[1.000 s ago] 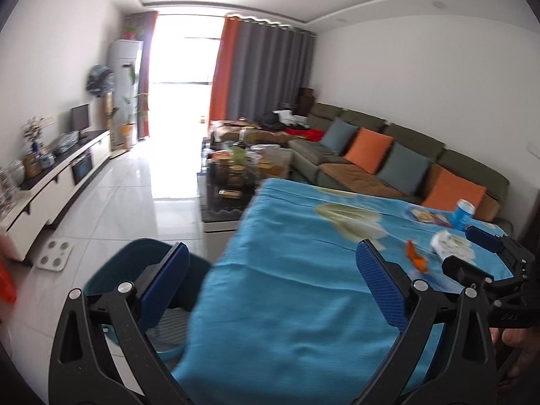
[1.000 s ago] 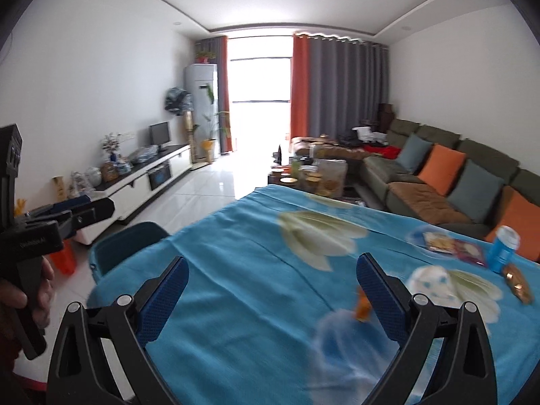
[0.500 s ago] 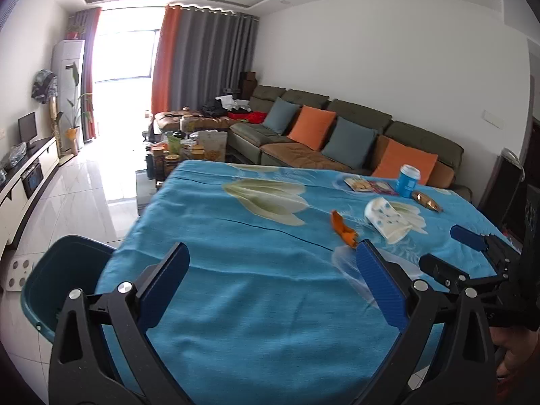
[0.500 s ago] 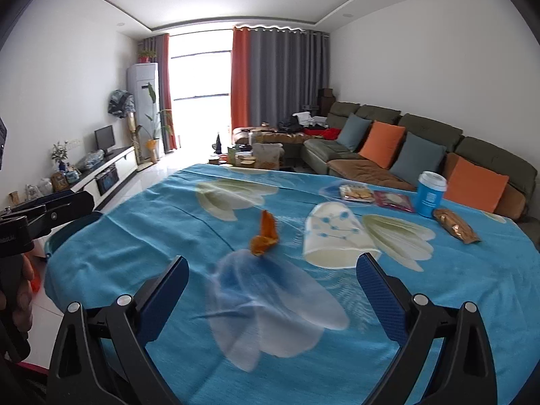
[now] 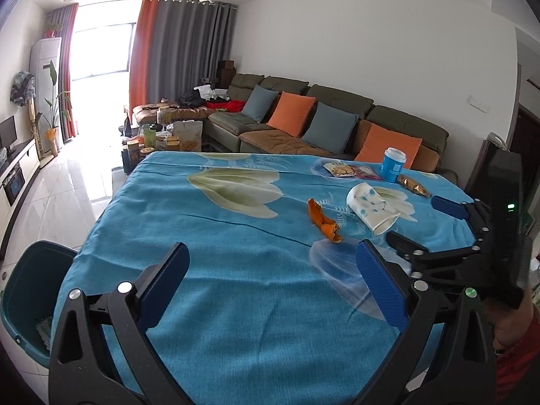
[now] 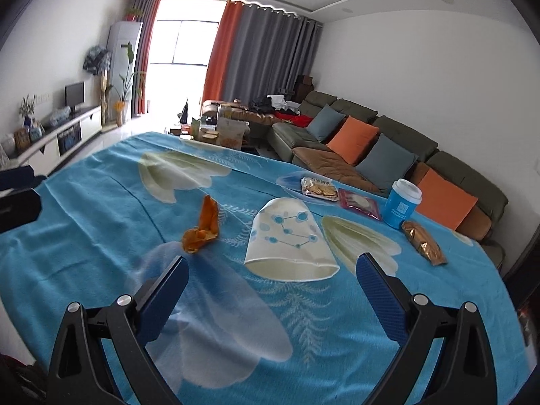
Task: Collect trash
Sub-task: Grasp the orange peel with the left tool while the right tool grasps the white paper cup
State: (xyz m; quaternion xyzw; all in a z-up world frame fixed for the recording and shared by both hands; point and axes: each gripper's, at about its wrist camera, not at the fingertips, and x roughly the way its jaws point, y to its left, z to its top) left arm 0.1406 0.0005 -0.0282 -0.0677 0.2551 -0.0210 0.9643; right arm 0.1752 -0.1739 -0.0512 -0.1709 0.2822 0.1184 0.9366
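living-room surface [image 6: 84, 236] under a blue cloth: right gripper [image 6: 270, 287] gapes empty, the tipped paper cup [image 6: 290, 239] just ahead of it, mouth facing in; left gripper [image 5: 270, 280] open, bin [image 5: 23, 297] at its left.

bin [image 5: 20, 300] cut off by the left edge, its contents unclear.

Both views tableward (perhaps near) table [image 5: 236, 270]

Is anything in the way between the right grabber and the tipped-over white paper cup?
Nothing visible is. The right gripper is open and empty, and only bare blue tablecloth lies between it and the white paper cup with blue dots. The orange peel sits off to the left, apart from the cup.
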